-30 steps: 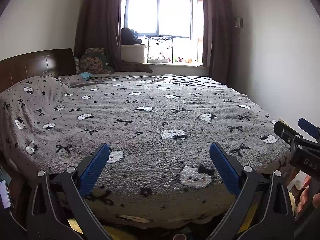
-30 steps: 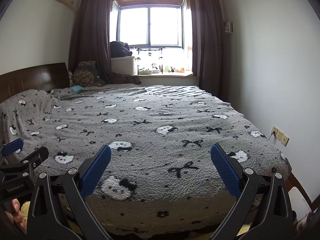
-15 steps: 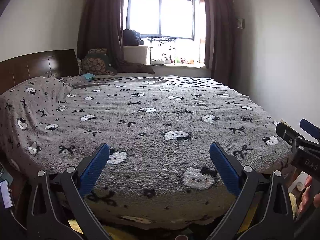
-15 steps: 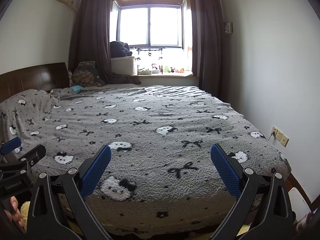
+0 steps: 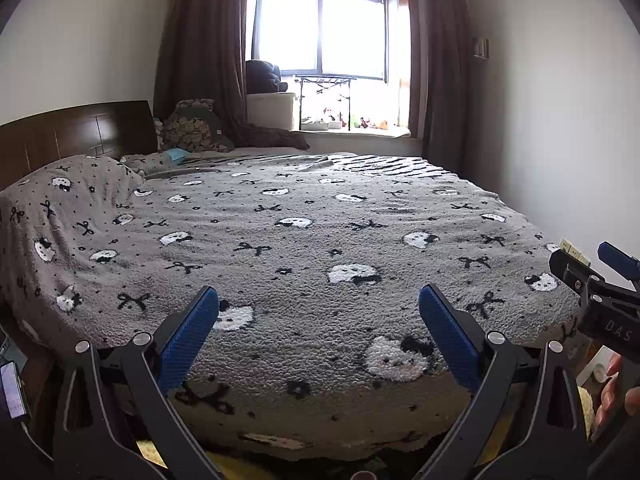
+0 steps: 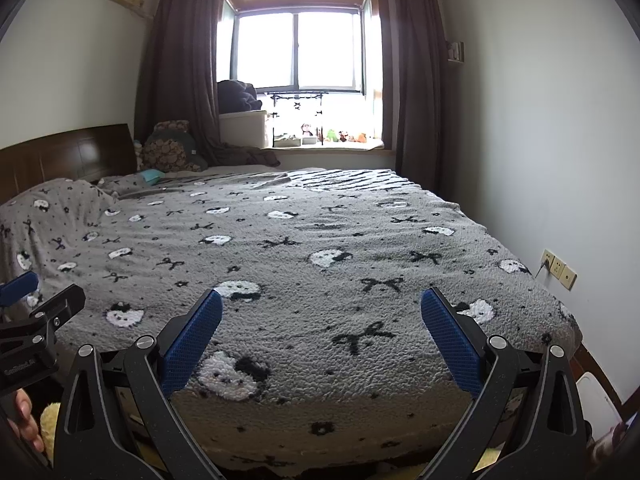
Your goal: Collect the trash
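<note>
My left gripper (image 5: 319, 320) is open and empty, held at the foot of a bed with a grey cat-and-bow blanket (image 5: 312, 240). My right gripper (image 6: 321, 322) is open and empty too, beside it on the right; it shows at the right edge of the left wrist view (image 5: 600, 288). The left gripper shows at the left edge of the right wrist view (image 6: 36, 320). A small light-blue item (image 5: 176, 155) lies near the pillows at the far left of the bed; it also shows in the right wrist view (image 6: 151, 176). No other loose trash shows on the blanket.
A dark wooden headboard (image 5: 72, 136) runs along the left. A window sill (image 5: 352, 130) with small figures, a white box (image 5: 270, 110) and dark curtains stand at the far end. The white wall with sockets (image 6: 558, 272) runs close along the bed's right side. A phone (image 5: 10, 388) lies low left.
The left wrist view has tilted slightly, so the bed sits a little lower in the frame. Both grippers stay open and the right one has barely moved.
</note>
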Tool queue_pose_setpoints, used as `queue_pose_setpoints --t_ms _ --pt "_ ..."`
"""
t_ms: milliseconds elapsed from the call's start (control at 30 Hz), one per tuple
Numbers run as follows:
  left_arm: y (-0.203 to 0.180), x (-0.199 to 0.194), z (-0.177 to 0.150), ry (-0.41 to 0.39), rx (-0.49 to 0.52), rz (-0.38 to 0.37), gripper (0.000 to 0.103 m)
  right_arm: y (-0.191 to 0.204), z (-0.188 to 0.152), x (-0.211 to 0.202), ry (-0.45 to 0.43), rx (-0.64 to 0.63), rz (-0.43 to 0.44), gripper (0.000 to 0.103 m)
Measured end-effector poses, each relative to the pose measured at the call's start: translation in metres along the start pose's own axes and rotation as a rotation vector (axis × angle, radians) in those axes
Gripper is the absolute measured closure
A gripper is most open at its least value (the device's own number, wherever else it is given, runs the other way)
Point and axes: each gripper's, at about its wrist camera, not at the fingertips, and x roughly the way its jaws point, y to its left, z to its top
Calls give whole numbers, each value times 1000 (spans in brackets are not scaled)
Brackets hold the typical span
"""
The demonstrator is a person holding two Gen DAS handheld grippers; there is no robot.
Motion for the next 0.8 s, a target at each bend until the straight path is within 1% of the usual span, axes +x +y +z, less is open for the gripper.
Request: queue_pose_setpoints --t_ms 800 --pt "0 0 -2 1 -6 4 8 1 -2 1 5 7 2 3"
